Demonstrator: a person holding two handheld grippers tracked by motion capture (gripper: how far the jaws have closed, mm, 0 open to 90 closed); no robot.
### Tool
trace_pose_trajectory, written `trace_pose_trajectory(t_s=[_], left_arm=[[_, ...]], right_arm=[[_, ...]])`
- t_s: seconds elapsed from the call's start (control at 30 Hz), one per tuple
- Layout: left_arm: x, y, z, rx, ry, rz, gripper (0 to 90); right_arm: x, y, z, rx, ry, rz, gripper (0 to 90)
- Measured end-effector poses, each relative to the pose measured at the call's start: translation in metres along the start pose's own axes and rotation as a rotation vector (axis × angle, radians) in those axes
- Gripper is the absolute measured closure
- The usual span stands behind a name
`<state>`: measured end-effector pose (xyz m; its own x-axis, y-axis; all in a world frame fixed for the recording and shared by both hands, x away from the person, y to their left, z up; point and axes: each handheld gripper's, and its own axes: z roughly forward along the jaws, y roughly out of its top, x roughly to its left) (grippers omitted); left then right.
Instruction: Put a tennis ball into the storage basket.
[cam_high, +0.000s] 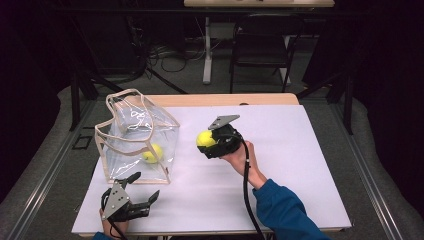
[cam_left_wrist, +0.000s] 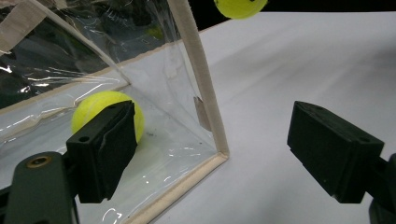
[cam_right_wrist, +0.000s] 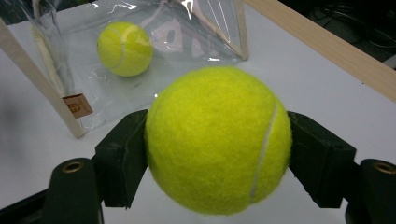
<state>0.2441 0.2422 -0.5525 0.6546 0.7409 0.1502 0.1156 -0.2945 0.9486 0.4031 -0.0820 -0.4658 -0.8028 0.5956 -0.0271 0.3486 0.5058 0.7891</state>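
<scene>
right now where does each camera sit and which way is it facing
High view: above the person's side, looking forward and down on the white table; forearms, left gripper, right gripper show.
Left gripper view: rides the left gripper, faces the clear bag; its open jaws show.
Right gripper view: rides the right gripper, faces the bag; jaws clamp a tennis ball.
Shared: all three show the ball in the bag.

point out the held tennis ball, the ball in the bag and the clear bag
held tennis ball (cam_right_wrist: 217, 140), right gripper view, felt front
ball in the bag (cam_right_wrist: 124, 48), right gripper view, its middle
clear bag (cam_high: 116, 164), high view, front wall
</scene>
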Motion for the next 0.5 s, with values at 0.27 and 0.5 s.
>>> trace_pose_trajectory(t_s=[0.27,0.5], left_arm=[[0.000,0.000,0.000,0.002,0.000,0.002,15.8],[0.000,0.000,0.000,0.003,-0.003,0.002,15.8]], right_arm=[[0.000,0.006,-0.005,-0.020,-0.006,0.000,26.0],[0.001,0.013,-0.010,-0.037,-0.012,-0.012,26.1]])
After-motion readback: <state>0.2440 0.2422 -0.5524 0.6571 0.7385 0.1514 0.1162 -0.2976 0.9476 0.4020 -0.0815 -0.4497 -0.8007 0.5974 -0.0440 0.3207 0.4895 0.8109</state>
